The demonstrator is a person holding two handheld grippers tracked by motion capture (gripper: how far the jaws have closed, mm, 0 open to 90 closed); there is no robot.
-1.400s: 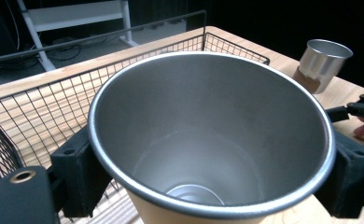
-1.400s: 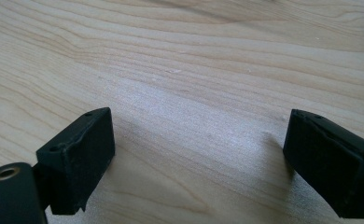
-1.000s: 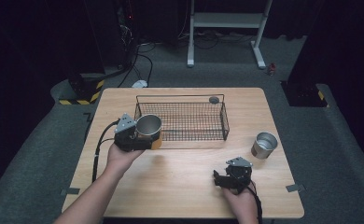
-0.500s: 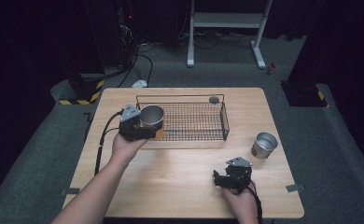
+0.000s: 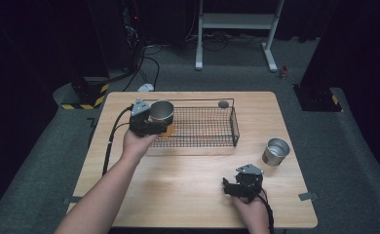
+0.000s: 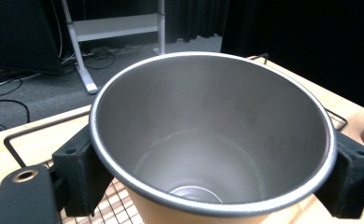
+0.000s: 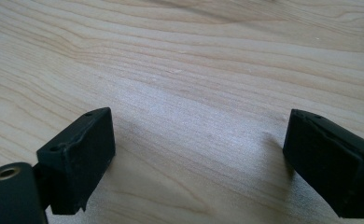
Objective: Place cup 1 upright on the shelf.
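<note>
The left gripper (image 5: 155, 122) pinches a metal cup (image 5: 161, 111) by its sides, holding it upright over the left end of the wire basket (image 5: 212, 127), left of centre in the high view. The right gripper (image 5: 239, 184), lower right, rests on the wooden table (image 5: 178, 185) with jaws spread and nothing between them. A second cup (image 5: 276, 151) stands at the right, just above it.

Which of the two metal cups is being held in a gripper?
The tan-sided cup at the wire basket's left end, clamped in the left gripper. The other cup stands free on the table's right side.
</note>
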